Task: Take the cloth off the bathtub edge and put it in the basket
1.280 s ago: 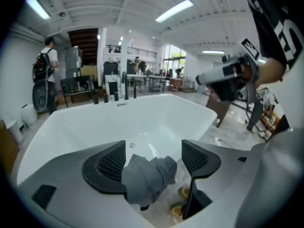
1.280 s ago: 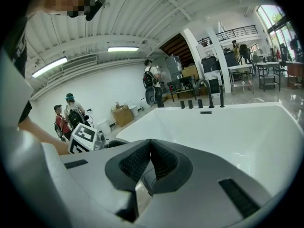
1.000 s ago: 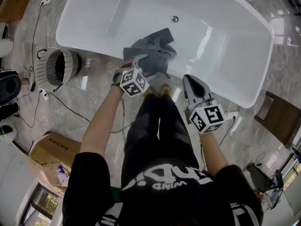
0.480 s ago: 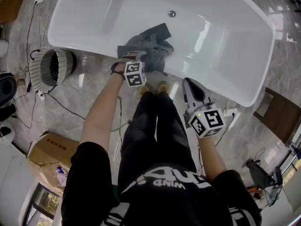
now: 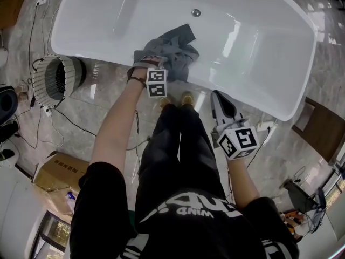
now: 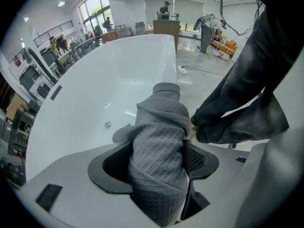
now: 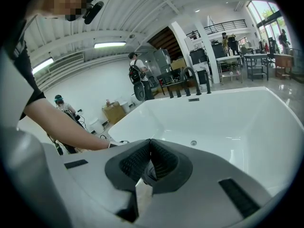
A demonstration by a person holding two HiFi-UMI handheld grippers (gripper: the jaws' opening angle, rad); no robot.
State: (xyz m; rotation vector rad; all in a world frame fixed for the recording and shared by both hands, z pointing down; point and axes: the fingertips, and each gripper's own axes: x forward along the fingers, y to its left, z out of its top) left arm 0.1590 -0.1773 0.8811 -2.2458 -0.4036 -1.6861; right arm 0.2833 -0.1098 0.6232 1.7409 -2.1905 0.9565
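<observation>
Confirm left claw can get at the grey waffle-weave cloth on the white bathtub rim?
Probably yes: left claw straddles the grey waffle-weave cloth, which sits between its jaws; they have just been closing. Nothing blocks it.

We stand before the long side of the white glossy bathtub (image 5: pixel 108 20). The grey woven cloth (image 5: pixel 175 50) hangs over its near rim, partly inside. To our left, the round white wire basket (image 5: pixel 56 80) sits on the floor beside the tub. A brown cardboard box (image 5: pixel 54 171) lies further back.
</observation>
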